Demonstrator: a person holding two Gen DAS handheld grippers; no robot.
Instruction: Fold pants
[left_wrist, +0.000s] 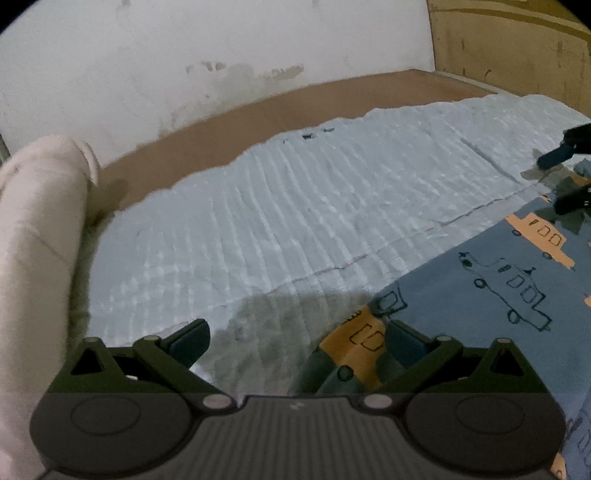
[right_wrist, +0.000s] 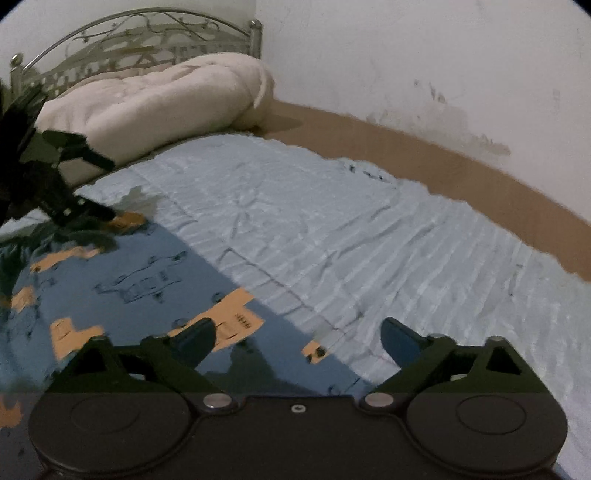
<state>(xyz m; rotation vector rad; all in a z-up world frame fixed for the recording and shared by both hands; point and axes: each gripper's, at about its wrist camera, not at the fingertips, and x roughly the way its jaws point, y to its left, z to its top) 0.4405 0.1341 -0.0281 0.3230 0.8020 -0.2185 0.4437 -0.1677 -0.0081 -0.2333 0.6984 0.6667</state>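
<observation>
Both fingers spread, over pants

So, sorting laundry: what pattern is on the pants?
Blue pants with orange and outlined cars, clearest in the right wrist view.

Blue car-print cloth pants: soft, matt. Pale ribbed quilted cloth bedcover ahead of claws: textured. Black plastic left claw: matt.
</observation>
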